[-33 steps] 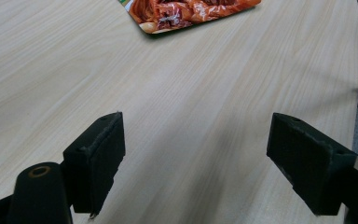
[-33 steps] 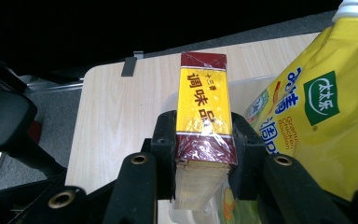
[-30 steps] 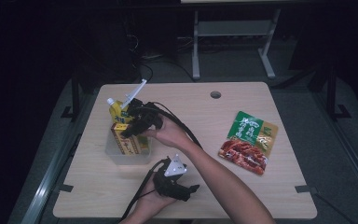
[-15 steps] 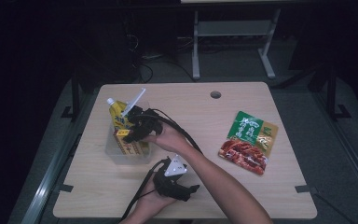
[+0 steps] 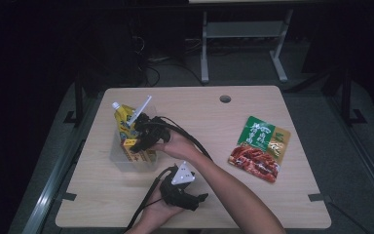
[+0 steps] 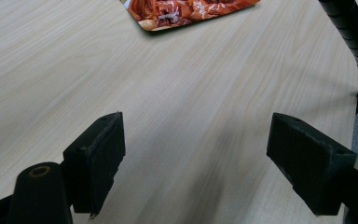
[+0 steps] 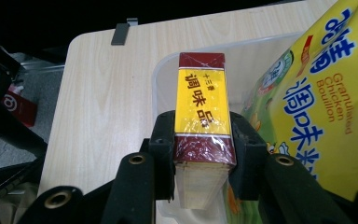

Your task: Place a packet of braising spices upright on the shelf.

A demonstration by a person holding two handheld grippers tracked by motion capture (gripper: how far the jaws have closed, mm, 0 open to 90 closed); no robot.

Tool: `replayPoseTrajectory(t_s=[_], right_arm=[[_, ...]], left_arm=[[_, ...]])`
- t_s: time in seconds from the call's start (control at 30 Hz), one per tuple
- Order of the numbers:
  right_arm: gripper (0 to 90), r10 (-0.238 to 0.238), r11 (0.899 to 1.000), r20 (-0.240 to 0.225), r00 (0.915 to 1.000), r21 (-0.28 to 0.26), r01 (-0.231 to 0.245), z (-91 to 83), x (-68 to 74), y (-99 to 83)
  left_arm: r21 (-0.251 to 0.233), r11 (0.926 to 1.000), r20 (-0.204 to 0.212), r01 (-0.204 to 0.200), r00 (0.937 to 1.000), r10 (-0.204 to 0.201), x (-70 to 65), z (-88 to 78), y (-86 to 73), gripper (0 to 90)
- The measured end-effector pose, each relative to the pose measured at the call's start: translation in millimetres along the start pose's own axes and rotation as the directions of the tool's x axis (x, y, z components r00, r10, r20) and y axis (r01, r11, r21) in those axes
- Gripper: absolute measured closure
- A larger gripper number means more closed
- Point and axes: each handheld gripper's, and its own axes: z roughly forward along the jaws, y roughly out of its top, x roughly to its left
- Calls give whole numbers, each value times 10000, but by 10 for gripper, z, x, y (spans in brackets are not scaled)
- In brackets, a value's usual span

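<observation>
Right tool (image 7: 200, 154) clamped on a small yellow-and-maroon seasoning box (image 7: 201, 121), pads pressing both long sides, jaws part closed to the box's width. Box hangs over the clear plastic bin (image 7: 168, 70) at the left of the bench (image 5: 214, 122), its far end inside the bin's rim, just beside a yellow chicken bouillon pouch (image 7: 321, 102) that stands in the same bin. High view puts the right tool (image 5: 139, 141) low over the bin (image 5: 119, 158) with the pouch (image 5: 124, 117) behind it.

Judgement: step in hand is setting the box down in the bin. To do it well, keep the box level and clear of the near wall, lower until it bears on the bin floor or against the pouch, then release; letting go early risks it tipping onto the rim.

Left tool (image 6: 191, 163) wide open, nothing between the pads, resting low over bare bench. Red-and-green food packet (image 5: 259, 148) lies well apart on the right.
</observation>
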Motion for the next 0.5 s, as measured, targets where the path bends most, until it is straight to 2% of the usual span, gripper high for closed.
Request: replayPoseTrajectory(t_s=[0.33,0.5], right_arm=[[637,-137,9993,-43,9999,338,139,49,11,-11],[638,-42,9998,-12,10000,177,42,5,19,-6]], left_arm=[[-260,9996,-8,91,10000,-91,-3,-30,8,188],[-242,9997,-13,64,10000,-65,-4,-36,11,188]])
